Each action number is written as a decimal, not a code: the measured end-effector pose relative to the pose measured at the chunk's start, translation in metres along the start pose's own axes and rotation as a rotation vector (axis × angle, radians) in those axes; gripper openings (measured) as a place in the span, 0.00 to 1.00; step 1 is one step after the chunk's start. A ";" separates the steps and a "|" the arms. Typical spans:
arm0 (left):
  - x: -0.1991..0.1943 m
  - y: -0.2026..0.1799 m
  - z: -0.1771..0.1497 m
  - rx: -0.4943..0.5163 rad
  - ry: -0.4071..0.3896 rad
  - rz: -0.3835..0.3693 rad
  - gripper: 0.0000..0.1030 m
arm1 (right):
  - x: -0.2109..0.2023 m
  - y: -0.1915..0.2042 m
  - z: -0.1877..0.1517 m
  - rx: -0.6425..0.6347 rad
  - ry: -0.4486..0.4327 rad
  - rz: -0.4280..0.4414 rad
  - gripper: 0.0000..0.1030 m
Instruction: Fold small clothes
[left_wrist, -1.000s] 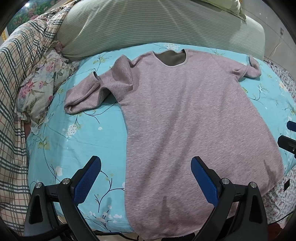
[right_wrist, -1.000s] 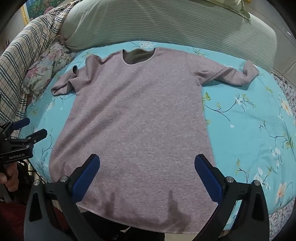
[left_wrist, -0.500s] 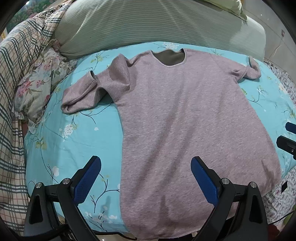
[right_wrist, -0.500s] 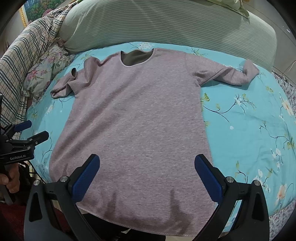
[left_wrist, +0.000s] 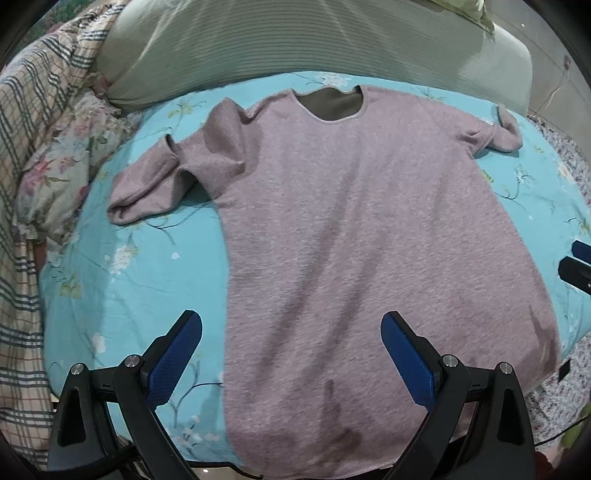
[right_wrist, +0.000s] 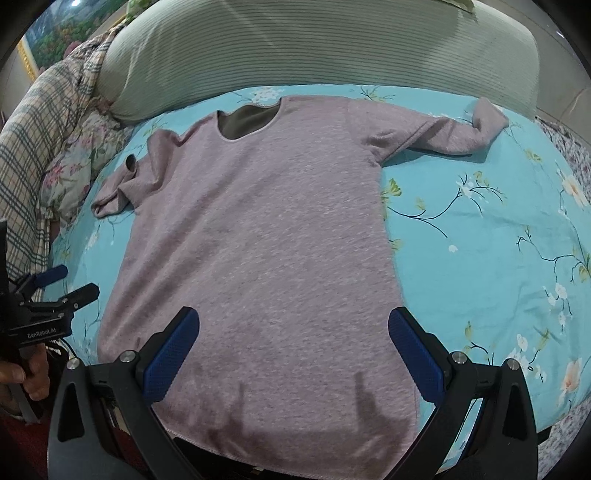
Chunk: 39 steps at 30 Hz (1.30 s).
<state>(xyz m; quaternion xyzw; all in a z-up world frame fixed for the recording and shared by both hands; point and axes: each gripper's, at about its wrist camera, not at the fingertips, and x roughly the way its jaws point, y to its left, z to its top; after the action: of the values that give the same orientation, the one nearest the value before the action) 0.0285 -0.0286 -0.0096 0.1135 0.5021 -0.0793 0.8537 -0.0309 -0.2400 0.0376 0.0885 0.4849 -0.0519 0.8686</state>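
Observation:
A mauve long-sleeved top (left_wrist: 362, 236) (right_wrist: 258, 236) lies spread flat, neckline away from me, on a turquoise floral sheet (left_wrist: 129, 258) (right_wrist: 480, 236). Its left sleeve (left_wrist: 159, 181) is bunched and folded back; its right sleeve (right_wrist: 443, 136) stretches out with a curled cuff. My left gripper (left_wrist: 291, 328) hovers open above the hem's left part, nothing between its blue pads. My right gripper (right_wrist: 293, 325) hovers open above the hem's right part, also empty. Each gripper shows at the edge of the other's view: the left gripper (right_wrist: 62, 284), the right gripper (left_wrist: 580, 258).
A large green-striped pillow (left_wrist: 295, 40) (right_wrist: 314, 48) lies behind the top. A plaid blanket (left_wrist: 33, 122) and a floral cushion (left_wrist: 62, 173) crowd the left side. A hand (right_wrist: 26, 376) holds the left gripper's handle. The bed's front edge runs just under the hem.
Both grippers have drifted slightly forward and lower over the hem; the top fills a bit more of each view. The top itself has not moved, and both grippers stay open.

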 end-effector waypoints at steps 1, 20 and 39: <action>0.001 0.000 0.002 -0.004 -0.002 -0.004 0.95 | 0.002 -0.004 0.002 0.017 0.010 0.013 0.99; 0.054 -0.004 0.053 -0.048 0.068 -0.022 0.95 | 0.042 -0.188 0.128 0.400 -0.145 -0.070 0.90; 0.133 -0.038 0.098 -0.114 0.195 -0.041 0.95 | 0.154 -0.360 0.299 0.526 -0.175 -0.211 0.76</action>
<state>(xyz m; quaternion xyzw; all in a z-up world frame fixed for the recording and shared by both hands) 0.1655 -0.0945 -0.0848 0.0614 0.5888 -0.0567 0.8040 0.2359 -0.6546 0.0233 0.2551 0.3844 -0.2733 0.8441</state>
